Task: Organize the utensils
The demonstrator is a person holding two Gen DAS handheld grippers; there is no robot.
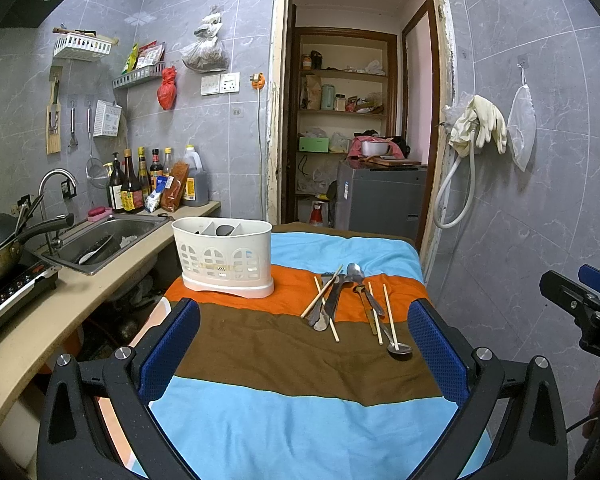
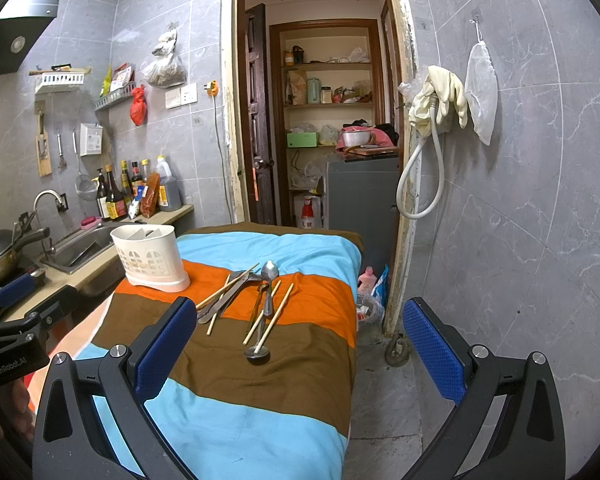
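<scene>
Utensils (image 1: 350, 304) lay heaped, thin, stiff, likely slippery on soft cloth (image 1: 260, 344); I'd pinch mid-handle; both my grippers (image 1: 304, 344) (image 2: 300, 344) gaped empty.

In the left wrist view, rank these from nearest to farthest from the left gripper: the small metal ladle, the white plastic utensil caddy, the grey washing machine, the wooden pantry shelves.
1. Small metal ladle, on the brown stripe, right of centre.
2. White plastic utensil caddy, on the orange stripe, left.
3. Grey washing machine, past the table's far end, in the doorway.
4. Wooden pantry shelves, at the back.

The left gripper is open and empty.
</scene>
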